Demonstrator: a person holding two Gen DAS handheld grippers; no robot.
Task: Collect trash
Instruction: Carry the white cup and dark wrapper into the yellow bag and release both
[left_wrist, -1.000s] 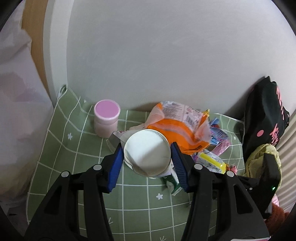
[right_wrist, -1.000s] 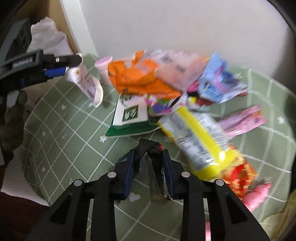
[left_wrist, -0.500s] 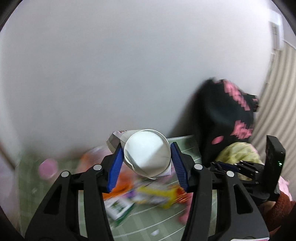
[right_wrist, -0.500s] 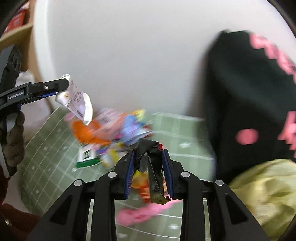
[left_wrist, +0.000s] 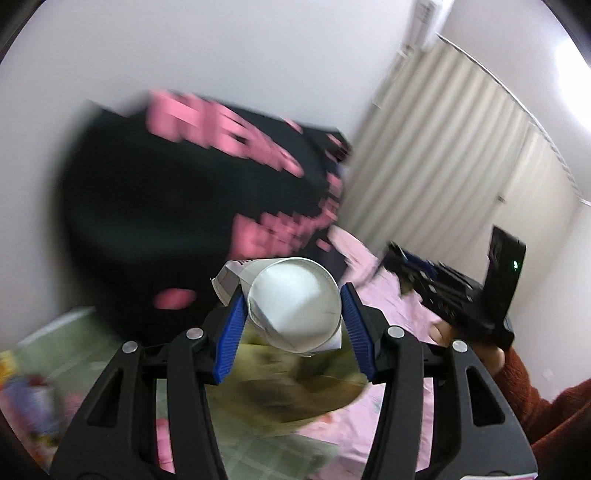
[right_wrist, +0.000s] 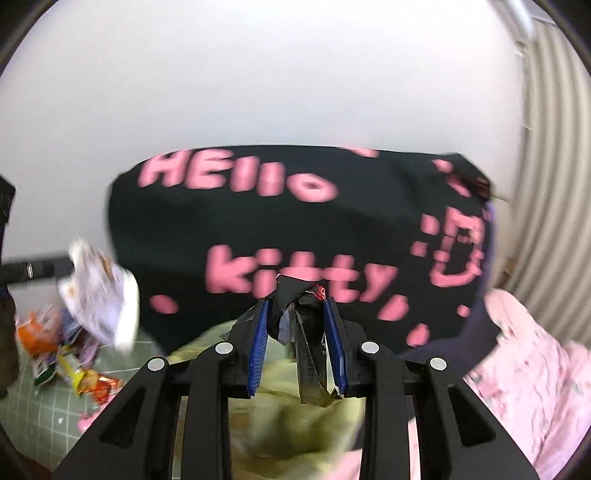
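My left gripper (left_wrist: 293, 314) is shut on a white paper cup (left_wrist: 295, 302), its mouth facing the camera, held in the air. The cup also shows in the right wrist view (right_wrist: 101, 295) at the left. My right gripper (right_wrist: 297, 325) is shut on a crumpled black wrapper (right_wrist: 308, 339) that hangs down between the blue pads. A yellow-green bag (right_wrist: 280, 435) lies just below both grippers; it shows blurred in the left wrist view (left_wrist: 295, 387). A pile of coloured wrappers (right_wrist: 62, 350) lies on the green checked mat (right_wrist: 29, 398) at the lower left.
A black bag with pink "Hello Kitty" lettering (right_wrist: 295, 229) stands against the white wall straight ahead. Pink bedding (right_wrist: 535, 369) lies to the right, with a pleated curtain (left_wrist: 461, 147) behind it. The other gripper and hand (left_wrist: 461, 295) show at right.
Both grippers have swung right, away from the wrapper pile on the mat, toward the black bag and the yellow-green bag. Each still holds its item.
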